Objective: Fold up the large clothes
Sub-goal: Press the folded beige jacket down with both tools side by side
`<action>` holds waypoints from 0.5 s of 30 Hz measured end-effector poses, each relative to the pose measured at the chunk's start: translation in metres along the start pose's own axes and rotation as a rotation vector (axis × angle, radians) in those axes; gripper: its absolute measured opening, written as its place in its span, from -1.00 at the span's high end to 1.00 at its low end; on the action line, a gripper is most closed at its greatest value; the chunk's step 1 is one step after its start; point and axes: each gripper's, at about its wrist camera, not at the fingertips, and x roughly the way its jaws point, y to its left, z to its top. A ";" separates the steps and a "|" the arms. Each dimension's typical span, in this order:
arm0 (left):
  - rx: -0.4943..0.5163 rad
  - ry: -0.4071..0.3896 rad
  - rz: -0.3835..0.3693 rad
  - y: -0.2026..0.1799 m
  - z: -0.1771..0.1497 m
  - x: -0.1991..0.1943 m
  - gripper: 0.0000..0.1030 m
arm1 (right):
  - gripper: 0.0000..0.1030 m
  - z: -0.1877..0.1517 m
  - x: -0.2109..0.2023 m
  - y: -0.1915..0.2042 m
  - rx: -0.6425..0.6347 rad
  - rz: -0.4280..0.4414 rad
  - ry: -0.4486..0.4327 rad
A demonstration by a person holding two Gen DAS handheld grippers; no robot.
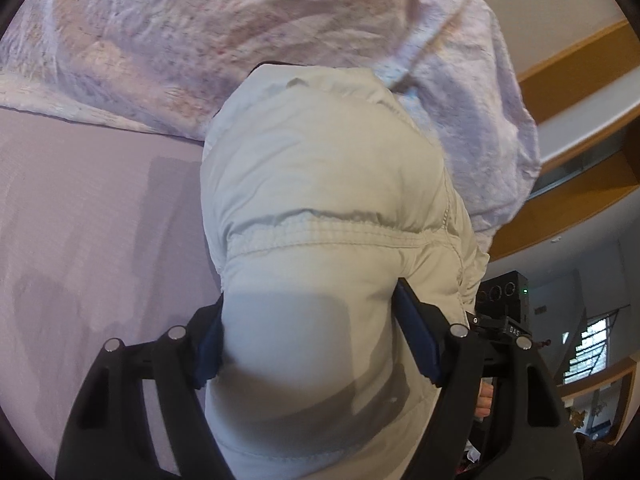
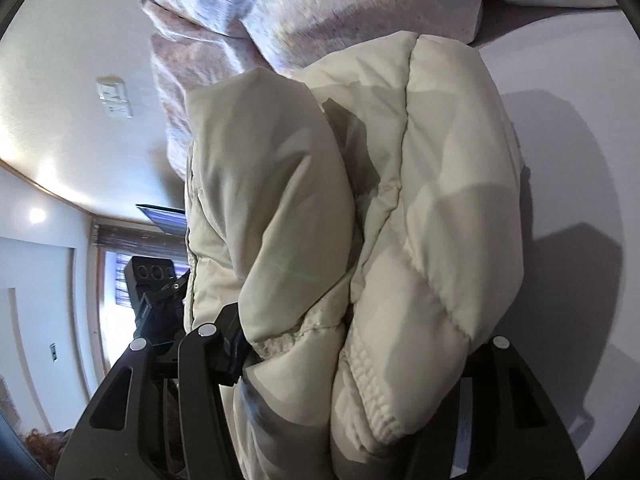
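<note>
Puffy cream jacket [image 1: 320,208] bunched in both grippers, lifted over purple bed [image 1: 80,220] | left gripper [image 1: 316,344] clamped on padded edge | right gripper [image 2: 356,356] pinching gathered cuff folds | two-point hold likely to carry fold over | crumpled quilt [image 1: 200,40] behind

A lilac-sheeted bed [image 1: 80,220] carries a rumpled pale patterned quilt [image 1: 200,32].
</note>
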 end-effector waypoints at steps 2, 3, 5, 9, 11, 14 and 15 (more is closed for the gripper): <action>-0.001 0.000 0.018 0.006 0.003 0.006 -0.45 | -0.09 0.000 0.007 -0.002 0.011 -0.029 -0.009; -0.002 0.001 0.023 0.008 0.004 0.007 -0.47 | -0.10 -0.001 0.007 -0.002 0.015 -0.035 -0.011; 0.007 0.003 0.033 0.010 0.005 0.010 -0.50 | -0.17 -0.007 0.003 -0.004 0.024 -0.065 -0.018; 0.032 0.011 0.069 0.009 0.003 0.012 -0.65 | -0.54 -0.011 0.002 0.006 0.029 -0.171 -0.033; 0.047 0.008 0.109 0.005 0.002 0.010 -0.73 | -0.62 -0.003 0.000 0.014 0.023 -0.219 -0.048; 0.102 -0.007 0.217 -0.006 0.002 0.008 -0.90 | -0.68 -0.007 -0.013 0.026 -0.003 -0.295 -0.081; 0.124 -0.016 0.254 -0.010 0.002 0.007 -0.93 | -0.70 -0.008 -0.019 0.030 -0.014 -0.316 -0.097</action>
